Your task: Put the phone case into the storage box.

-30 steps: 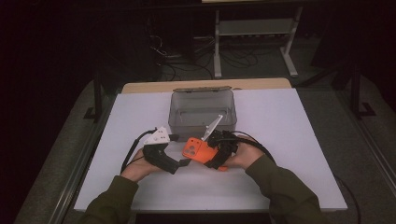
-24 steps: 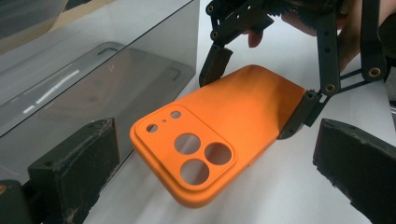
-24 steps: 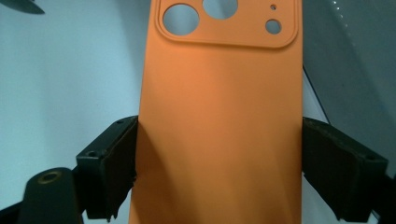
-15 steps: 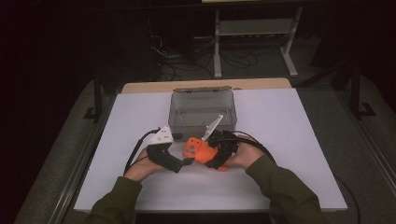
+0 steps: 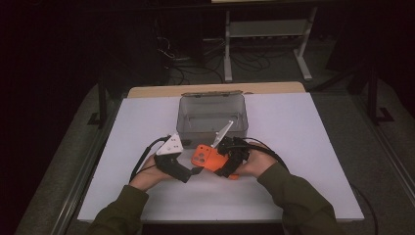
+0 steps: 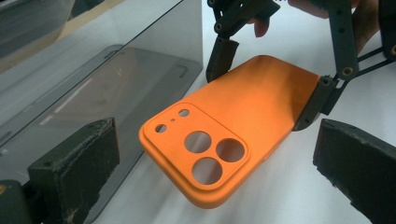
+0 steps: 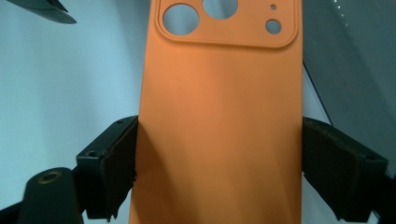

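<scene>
While both hands rest low in the high view's centre, the right gripper (image 5: 226, 164) is clamped across the long edges of the orange phone case (image 5: 204, 157), pads pressing either side. The left gripper (image 5: 188, 169), lower left of the case, stands with its jaws apart, flanking the case's camera end without touching. Farther up the frame, a clear plastic box (image 5: 212, 115) sits on the white table (image 5: 303, 147).

We note a white table top (image 5: 303, 147) with a wooden far edge, lit from above. Beyond it the room is dark; a metal stand (image 5: 266, 36) and loose cables (image 5: 195, 61) occupy the floor.
</scene>
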`<action>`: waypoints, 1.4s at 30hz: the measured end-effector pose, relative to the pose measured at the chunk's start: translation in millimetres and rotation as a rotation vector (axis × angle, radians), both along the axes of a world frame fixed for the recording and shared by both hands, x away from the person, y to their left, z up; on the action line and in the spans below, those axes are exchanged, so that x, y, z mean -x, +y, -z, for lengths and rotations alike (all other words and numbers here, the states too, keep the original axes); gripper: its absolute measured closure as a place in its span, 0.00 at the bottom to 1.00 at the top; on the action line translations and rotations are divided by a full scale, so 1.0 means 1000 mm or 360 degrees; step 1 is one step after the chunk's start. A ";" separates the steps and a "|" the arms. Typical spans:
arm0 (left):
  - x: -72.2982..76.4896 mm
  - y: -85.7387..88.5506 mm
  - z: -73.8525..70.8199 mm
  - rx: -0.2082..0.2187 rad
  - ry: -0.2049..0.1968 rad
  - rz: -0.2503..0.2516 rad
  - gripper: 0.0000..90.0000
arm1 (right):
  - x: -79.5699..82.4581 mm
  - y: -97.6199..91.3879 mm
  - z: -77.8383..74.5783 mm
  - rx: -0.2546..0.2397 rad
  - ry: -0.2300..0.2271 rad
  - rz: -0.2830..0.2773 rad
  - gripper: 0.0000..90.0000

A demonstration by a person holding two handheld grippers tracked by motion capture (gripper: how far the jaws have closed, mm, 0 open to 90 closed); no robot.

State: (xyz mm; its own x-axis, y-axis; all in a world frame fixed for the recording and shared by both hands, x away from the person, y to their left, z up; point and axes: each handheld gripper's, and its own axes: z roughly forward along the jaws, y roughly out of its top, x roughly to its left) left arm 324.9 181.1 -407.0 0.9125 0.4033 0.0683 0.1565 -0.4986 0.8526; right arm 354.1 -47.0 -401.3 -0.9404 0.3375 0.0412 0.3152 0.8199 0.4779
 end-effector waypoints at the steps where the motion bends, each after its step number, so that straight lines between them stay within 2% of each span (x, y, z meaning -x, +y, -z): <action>1: 0.000 0.000 0.000 -0.0005 -0.0004 0.0002 0.00 | 0.000 0.000 0.000 0.0001 0.0001 0.0000 0.17; 9: 0.003 -0.002 0.002 -0.0055 -0.0078 0.0023 0.00 | 0.000 0.000 0.000 0.0005 0.0003 -0.0003 0.17; 31: 0.008 -0.005 0.004 -0.0181 -0.0226 0.0053 0.00 | 0.000 0.000 0.001 0.0003 0.0002 -0.0005 0.17; 42: 0.009 -0.007 0.006 -0.0248 -0.0281 0.0070 0.00 | 0.000 0.000 0.001 0.0004 -0.0001 -0.0006 0.17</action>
